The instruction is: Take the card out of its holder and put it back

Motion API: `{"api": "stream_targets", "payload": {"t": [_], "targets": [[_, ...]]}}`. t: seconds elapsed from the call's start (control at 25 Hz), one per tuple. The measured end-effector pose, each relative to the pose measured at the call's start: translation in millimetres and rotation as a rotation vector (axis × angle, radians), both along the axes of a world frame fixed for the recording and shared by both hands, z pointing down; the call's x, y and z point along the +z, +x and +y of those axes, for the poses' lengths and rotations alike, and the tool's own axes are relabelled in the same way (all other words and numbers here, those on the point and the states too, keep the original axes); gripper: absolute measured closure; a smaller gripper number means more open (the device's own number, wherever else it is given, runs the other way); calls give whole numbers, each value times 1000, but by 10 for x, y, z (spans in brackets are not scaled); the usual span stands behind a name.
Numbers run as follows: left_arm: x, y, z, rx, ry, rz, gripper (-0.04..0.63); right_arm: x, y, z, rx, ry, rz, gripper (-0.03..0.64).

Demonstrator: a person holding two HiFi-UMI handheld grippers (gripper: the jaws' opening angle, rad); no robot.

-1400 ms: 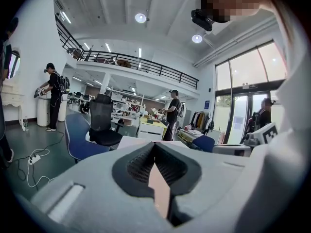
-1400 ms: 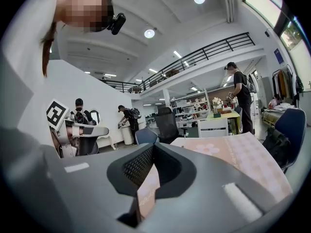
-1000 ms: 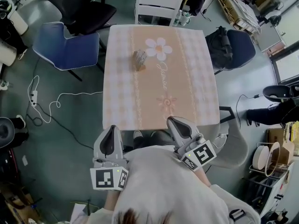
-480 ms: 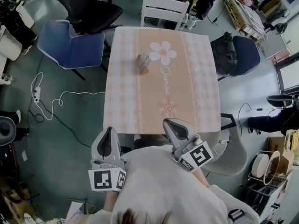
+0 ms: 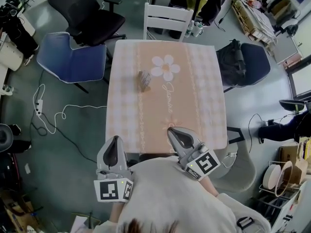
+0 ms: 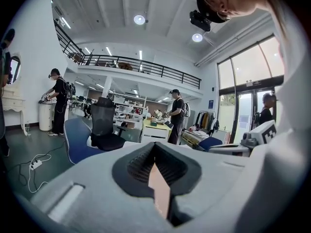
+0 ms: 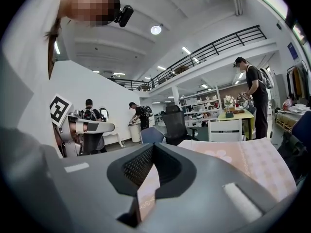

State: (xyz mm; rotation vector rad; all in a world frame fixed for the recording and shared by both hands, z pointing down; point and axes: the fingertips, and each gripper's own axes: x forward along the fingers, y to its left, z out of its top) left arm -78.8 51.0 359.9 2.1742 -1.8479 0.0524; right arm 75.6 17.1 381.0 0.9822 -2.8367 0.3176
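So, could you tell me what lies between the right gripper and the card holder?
In the head view, only bare patterned tablecloth lies between the right gripper and the card holder.

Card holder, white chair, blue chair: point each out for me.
card holder point(image 5: 144, 79), head view, middle of its body.
white chair point(image 5: 166, 20), head view, backrest.
blue chair point(image 5: 73, 62), head view, seat.

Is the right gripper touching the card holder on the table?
Apart. The head view shows bare tablecloth between the right gripper and the card holder.
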Motion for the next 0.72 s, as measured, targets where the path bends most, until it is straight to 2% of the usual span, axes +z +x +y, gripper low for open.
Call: {"api": "stream_targets", "payload": {"t": [0.28,0.52,0.72], "targets": [[-2,85,-134,-19,3,-10,595,31,70,-158,-19,2,-7,618],[0,191,-238,-24,16,-14,595,67,149,-234,-43,33,33,618],[60,295,-275,-10,9,-8,595,147,292,-264,-14,20,49,618]]}}
